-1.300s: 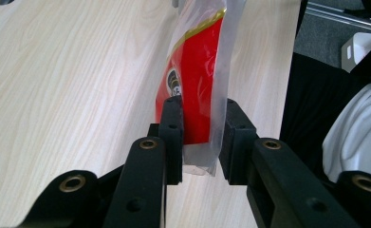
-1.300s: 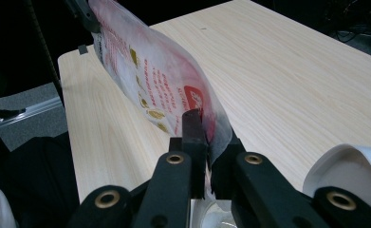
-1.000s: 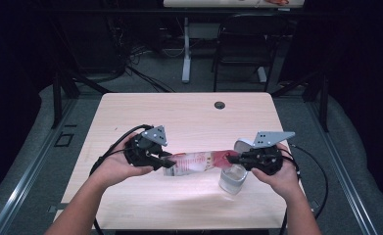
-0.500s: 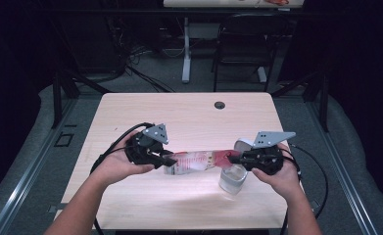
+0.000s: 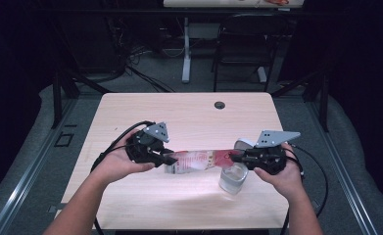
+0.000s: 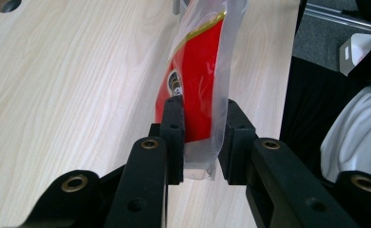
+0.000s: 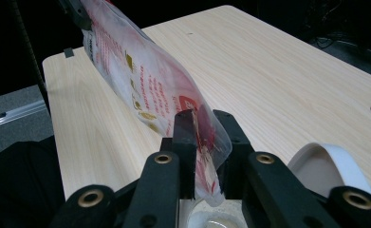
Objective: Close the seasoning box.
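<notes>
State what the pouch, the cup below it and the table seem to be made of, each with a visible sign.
Pouch: thin glossy plastic film, clear edges, red print, creasing between the jaws.
Cup: clear plastic or glass, see-through; the look leaves it open.
Table: pale wood-grain top, matte, likely laminate.

pouch (image 6: pixel 199 71) top cut off by frame edge, glass (image 7: pixel 211 221) mostly behind tongs

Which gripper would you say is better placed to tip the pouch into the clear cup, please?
Probably the right gripper: it pinches the pouch end directly above the clear cup, while the left gripper holds the far end.
</notes>
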Tool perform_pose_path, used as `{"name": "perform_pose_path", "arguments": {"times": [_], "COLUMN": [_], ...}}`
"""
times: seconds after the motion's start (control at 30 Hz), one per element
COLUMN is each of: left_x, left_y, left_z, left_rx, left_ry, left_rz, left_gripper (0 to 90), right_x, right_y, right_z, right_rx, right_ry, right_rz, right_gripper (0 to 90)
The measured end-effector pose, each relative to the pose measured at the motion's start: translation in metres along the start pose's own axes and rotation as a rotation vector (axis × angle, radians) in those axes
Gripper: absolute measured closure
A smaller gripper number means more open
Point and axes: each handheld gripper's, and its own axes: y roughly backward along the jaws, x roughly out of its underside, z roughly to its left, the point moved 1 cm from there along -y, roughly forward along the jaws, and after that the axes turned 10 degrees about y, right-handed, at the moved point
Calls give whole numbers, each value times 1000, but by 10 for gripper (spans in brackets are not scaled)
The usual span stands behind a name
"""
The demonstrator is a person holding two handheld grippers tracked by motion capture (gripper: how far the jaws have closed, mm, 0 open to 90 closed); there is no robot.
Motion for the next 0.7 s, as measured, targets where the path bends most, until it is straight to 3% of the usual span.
{"name": "perform_pose_path", "arguments": {"times": [0.7], "left_x": [-8], "left_y": [0], "left_z": [2], "left_rx": [-1], "left_ry": [5], "left_rz": [1], "left_gripper": [752], "right_x": [5], "right_y": [1], "right_z": [-5], "right_rx": [-7], "right_ry": [-24], "right_rz": [-1], "right_gripper": [888]}}
